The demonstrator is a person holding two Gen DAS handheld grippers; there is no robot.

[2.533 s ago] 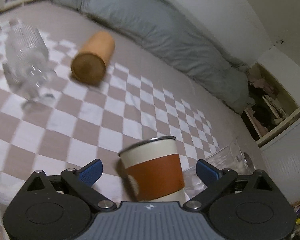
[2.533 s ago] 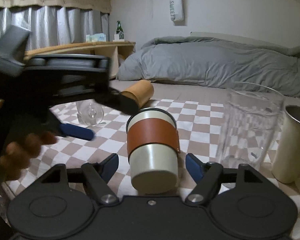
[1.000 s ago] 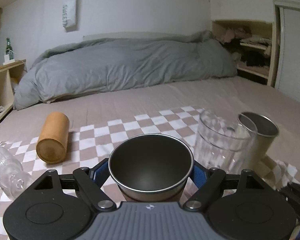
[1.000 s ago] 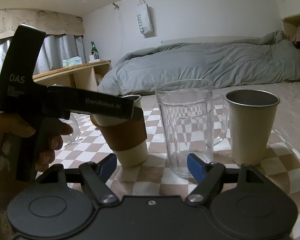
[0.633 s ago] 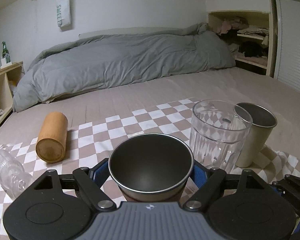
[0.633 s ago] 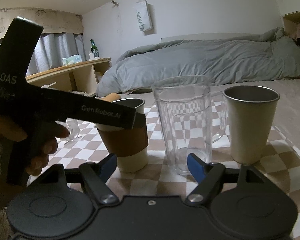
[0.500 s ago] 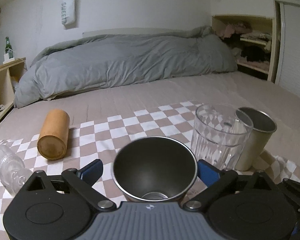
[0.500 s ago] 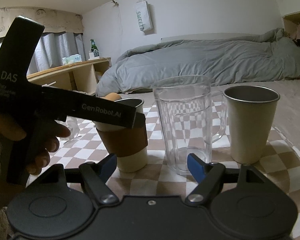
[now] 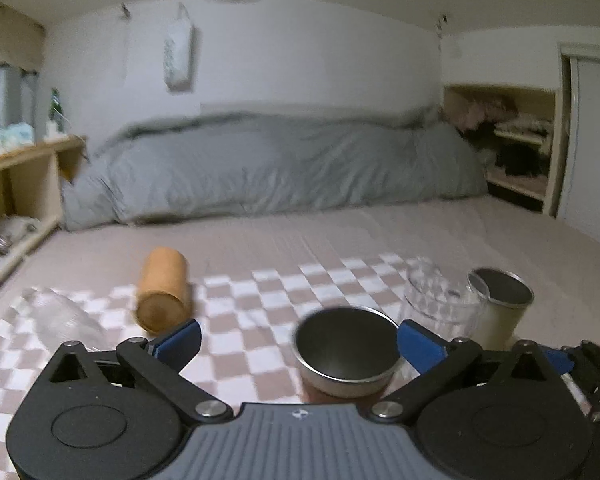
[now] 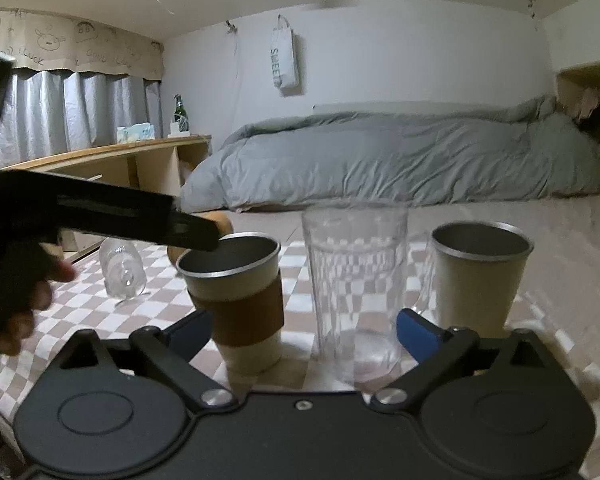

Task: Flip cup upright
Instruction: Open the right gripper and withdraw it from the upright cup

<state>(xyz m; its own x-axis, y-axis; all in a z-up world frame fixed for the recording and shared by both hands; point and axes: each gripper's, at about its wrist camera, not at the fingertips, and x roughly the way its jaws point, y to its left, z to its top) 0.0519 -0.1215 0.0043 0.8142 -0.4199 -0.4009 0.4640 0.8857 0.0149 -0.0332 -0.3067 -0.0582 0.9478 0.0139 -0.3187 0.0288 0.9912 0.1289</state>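
Note:
A cream metal cup with a brown sleeve (image 10: 240, 304) stands upright on the checkered cloth (image 10: 296, 276). In the left wrist view the cup (image 9: 346, 352) sits low between the fingers, nearer the right one. My left gripper (image 9: 298, 340) is open, raised above the cup and not touching it. My right gripper (image 10: 304, 330) is open and empty, low in front of the row of cups. The left gripper's body crosses the left of the right wrist view, over the cup's rim.
A clear glass mug (image 10: 354, 280) and a cream metal tumbler (image 10: 480, 276) stand upright to the right of the cup. A wooden cup (image 9: 162, 290) and a clear glass (image 10: 122, 268) lie on their sides at the left. A grey duvet (image 9: 268, 168) lies behind.
My left gripper has let go of the sleeved cup, opened wide, and lifted up and back. The cup stays upright on the cloth. My right gripper has barely moved.

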